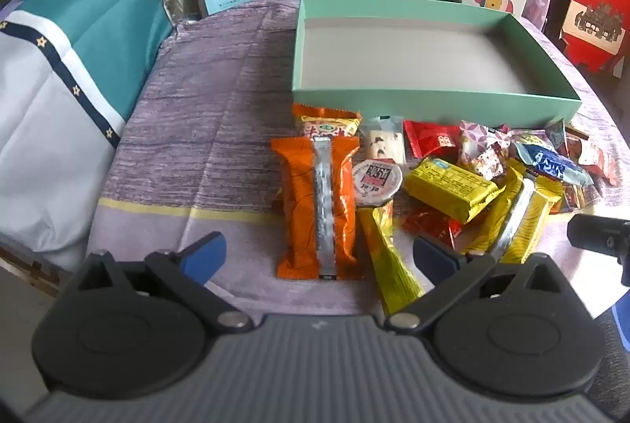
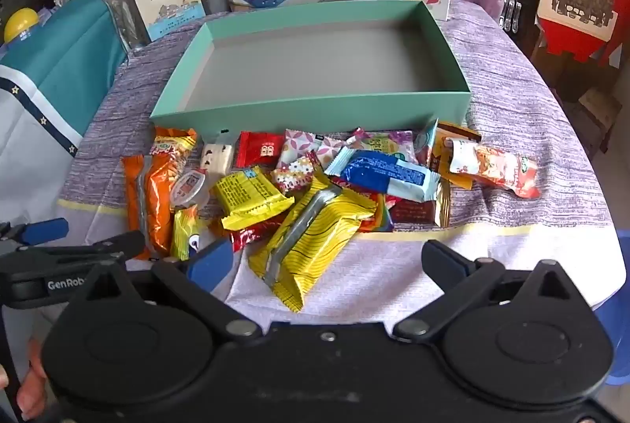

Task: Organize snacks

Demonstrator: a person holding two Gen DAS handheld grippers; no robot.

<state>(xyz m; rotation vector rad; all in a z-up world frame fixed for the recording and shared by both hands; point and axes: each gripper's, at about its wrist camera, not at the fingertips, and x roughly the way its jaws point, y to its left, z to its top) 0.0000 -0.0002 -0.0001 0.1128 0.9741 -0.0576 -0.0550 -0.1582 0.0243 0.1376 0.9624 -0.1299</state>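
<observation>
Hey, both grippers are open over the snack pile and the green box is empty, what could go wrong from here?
1. The snacks overlap: the yellow ridged packet lies on others, so the open right gripper may drag neighbours.
2. The left gripper hangs close beside the right; they could collide.
3. The green box has a raised front wall that a low-carried packet could catch.

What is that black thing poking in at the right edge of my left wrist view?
Observer: Most likely the right tool. The right wrist view shows it wide open, holding nothing.
Operator: What lies in front of it?
Observer: A yellow striped pack lies on the cloth between its fingers, untouched.
Operator: Is anyone visible there?
Observer: Only a hand, in the lower left corner, below the left tool.
</observation>
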